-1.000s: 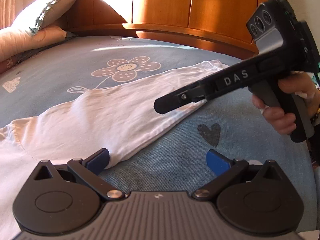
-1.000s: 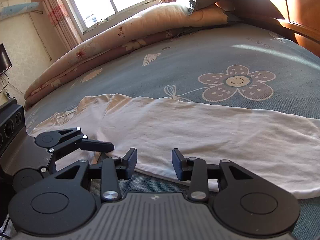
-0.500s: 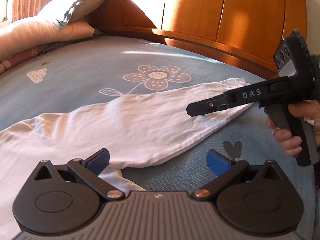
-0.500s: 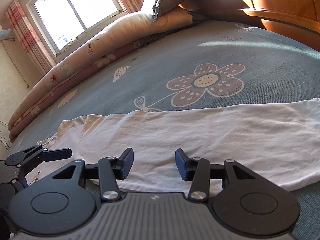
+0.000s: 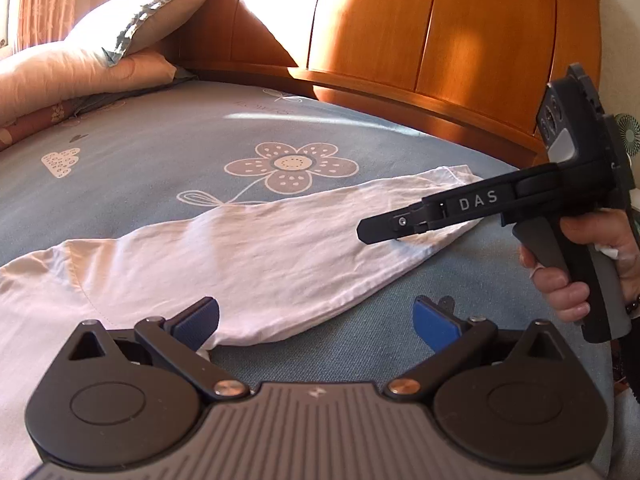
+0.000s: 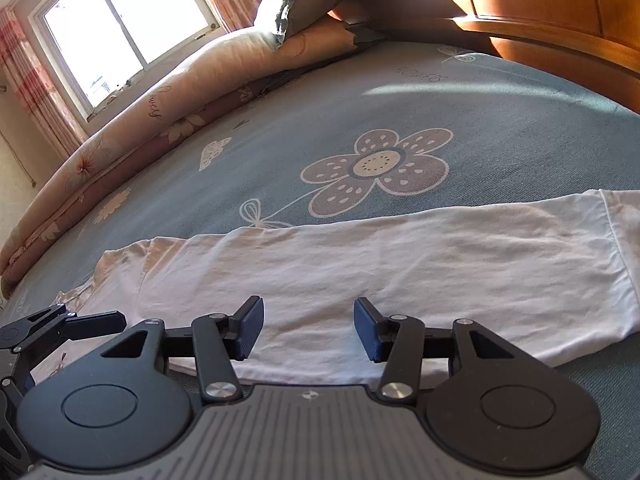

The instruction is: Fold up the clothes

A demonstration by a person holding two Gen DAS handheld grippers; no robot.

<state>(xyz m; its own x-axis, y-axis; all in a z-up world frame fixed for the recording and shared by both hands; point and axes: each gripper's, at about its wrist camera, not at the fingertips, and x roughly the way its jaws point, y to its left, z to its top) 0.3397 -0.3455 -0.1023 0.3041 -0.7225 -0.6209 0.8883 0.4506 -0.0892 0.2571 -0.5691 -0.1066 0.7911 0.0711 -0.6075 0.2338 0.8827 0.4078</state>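
A white garment (image 5: 256, 256) lies stretched in a long band across the blue flowered bedsheet (image 5: 168, 160). My left gripper (image 5: 316, 324) is open; its left pad (image 5: 196, 322) sits over the garment's near edge and its right pad is over bare sheet. A hand (image 5: 568, 280) holds my right gripper (image 5: 374, 230) side-on, low over the garment's narrow far end. In the right wrist view my right gripper (image 6: 308, 328) stands open above the garment (image 6: 400, 264), with nothing between its pads. My left gripper (image 6: 92, 320) shows at the lower left there.
A wooden headboard (image 5: 440, 40) rises behind the bed. A pillow (image 5: 160, 20) and a rolled peach quilt (image 6: 168, 96) lie along the far side. A window (image 6: 120, 28) with curtains is beyond. Blue sheet lies bare around the flower print (image 6: 376, 168).
My right gripper has shifted right along the garment, so its hemmed end now shows at the right. The left gripper has dropped further left in that view. Both stay open.
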